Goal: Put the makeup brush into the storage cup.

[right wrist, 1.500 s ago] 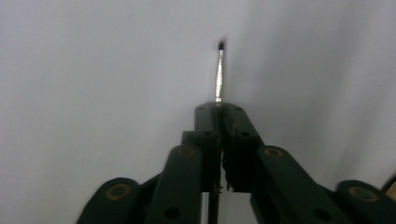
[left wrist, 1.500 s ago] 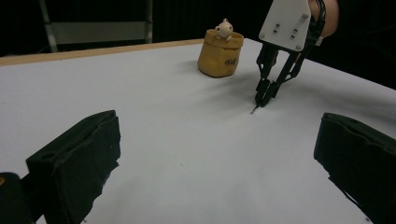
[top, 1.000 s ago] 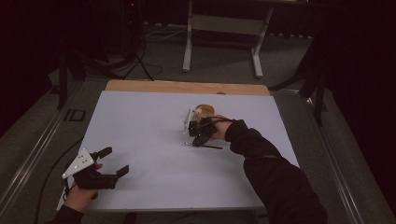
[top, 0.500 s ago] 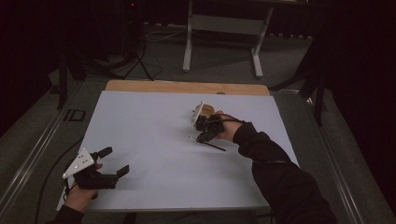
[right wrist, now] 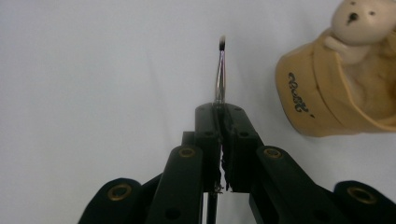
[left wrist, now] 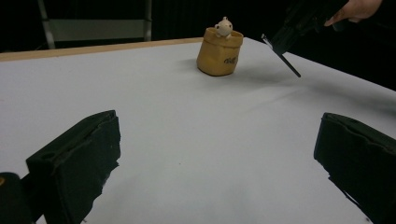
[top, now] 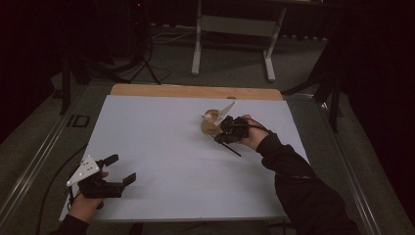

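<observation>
Right claw (right wrist: 219, 116): jaws pressed together on a thin dark stick (right wrist: 220, 70), possibly a fine brush or pen; the right gripper view is too close to settle which. It is held clear of the white tabletop (top: 161, 142), just beside the tan pot (right wrist: 327, 88) with a small pale figure (right wrist: 359, 21) sitting in its mouth.

Left claw (top: 117, 171): jaws spread wide, holding nothing, resting low near the front left corner of the tabletop, well apart from the pot.

Risks, as judged from here:
- The pinch sits on a very narrow shaft. A slight twist of the hand could let the stick pivot or slide between the jaws.
- The pot is near the claw's side. A careless sweep could knock it, and it looks light enough to tip.
- The figure may block the pot's mouth if the stick is meant to go in.

Orientation: the stick's long axis runs straight along the claw. One end projects ahead of the jaws. In the high view the other end (top: 234, 150) slants down toward the tabletop, on the person's side.
</observation>
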A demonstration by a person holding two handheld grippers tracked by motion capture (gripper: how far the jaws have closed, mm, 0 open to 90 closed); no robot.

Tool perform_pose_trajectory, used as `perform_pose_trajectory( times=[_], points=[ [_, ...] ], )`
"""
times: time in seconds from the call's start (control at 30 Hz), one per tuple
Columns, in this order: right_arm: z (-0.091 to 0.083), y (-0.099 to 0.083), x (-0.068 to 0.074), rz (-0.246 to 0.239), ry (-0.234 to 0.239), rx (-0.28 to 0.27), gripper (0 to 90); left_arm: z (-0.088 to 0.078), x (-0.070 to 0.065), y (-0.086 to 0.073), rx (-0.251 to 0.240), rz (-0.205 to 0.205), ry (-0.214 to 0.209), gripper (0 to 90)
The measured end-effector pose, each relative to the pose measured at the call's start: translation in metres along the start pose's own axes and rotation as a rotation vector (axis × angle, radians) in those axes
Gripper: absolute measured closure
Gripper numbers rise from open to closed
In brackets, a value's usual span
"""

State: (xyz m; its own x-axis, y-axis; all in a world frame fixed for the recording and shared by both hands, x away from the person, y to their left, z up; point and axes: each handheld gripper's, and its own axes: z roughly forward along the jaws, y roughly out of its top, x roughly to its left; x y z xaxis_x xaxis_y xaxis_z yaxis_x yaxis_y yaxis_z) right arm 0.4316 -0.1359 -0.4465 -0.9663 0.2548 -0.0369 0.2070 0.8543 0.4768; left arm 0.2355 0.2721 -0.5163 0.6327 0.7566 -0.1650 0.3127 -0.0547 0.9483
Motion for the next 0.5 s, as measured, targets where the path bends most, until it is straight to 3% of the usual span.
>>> perform_pose_trajectory(
  times=[0.5],
  points=[
    [-0.027,-0.018,0.002,0.079,-0.057,-0.162,85.5,0.000,0.000,0.000,-0.003,-0.003,-0.001,0.5]
  ],
)
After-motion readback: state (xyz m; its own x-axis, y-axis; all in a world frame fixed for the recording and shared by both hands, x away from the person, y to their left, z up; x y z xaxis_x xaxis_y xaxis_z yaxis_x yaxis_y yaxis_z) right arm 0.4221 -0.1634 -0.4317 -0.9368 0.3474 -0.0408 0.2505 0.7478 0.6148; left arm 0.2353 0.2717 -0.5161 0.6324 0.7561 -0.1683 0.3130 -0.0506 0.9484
